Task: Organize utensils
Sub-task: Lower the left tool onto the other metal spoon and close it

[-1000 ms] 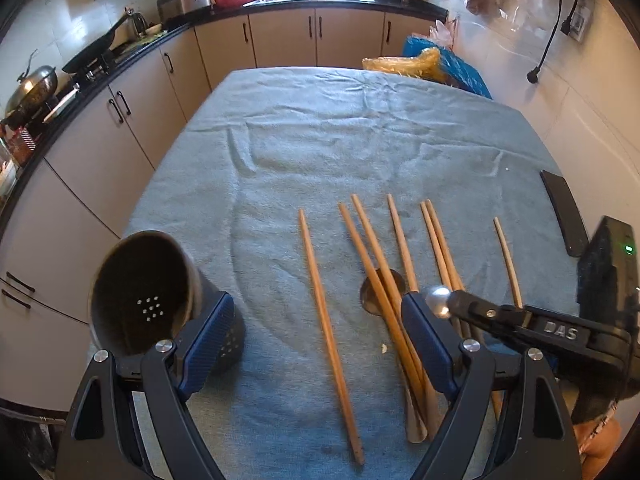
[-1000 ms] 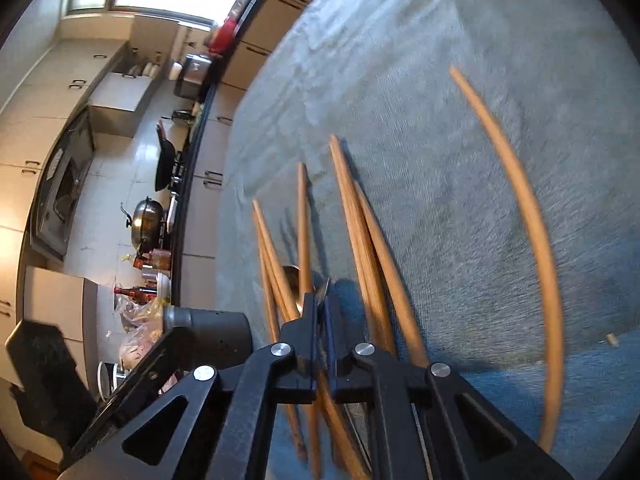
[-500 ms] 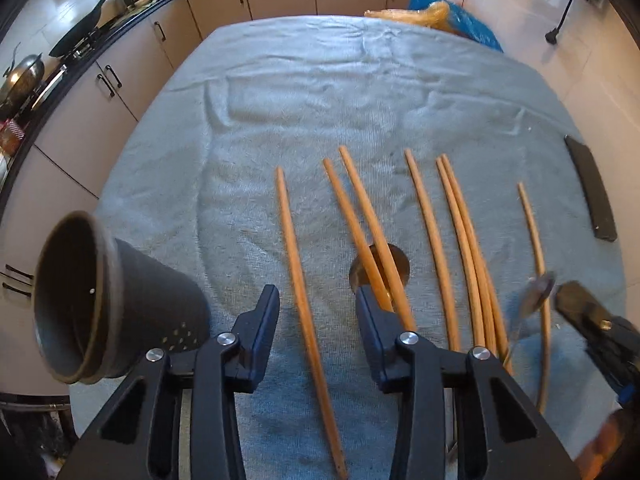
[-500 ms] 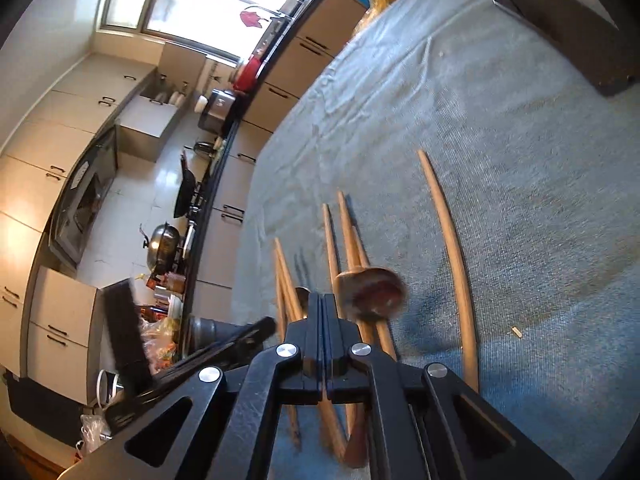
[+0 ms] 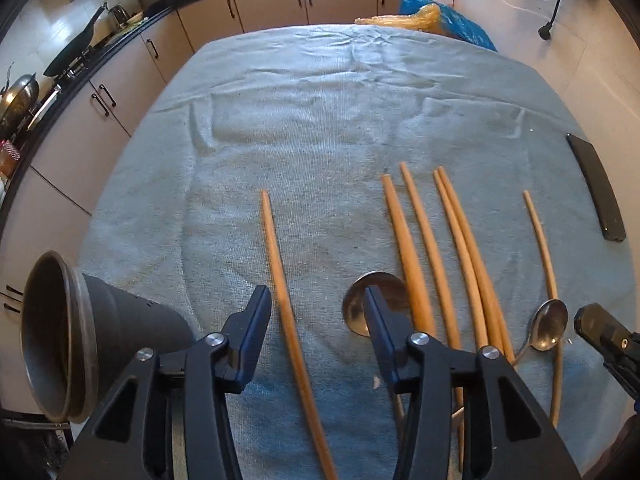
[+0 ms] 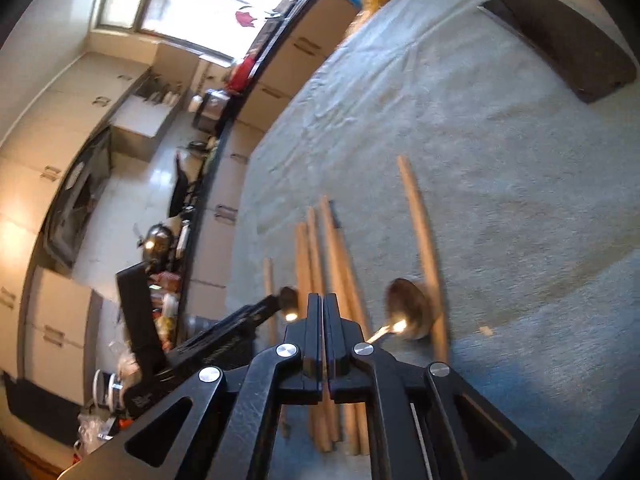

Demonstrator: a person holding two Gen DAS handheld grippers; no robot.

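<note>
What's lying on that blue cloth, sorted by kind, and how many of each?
Wooden chopsticks: 6
Metal spoons: 2
Dark utensil cup, lying on its side: 1
Flat black slab, possibly a phone: 1
Total: 10

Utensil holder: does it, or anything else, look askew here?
Yes. The dark utensil holder lies tipped on its side at the towel's left edge, mouth facing away from the chopsticks, so nothing can drop in yet.
</note>
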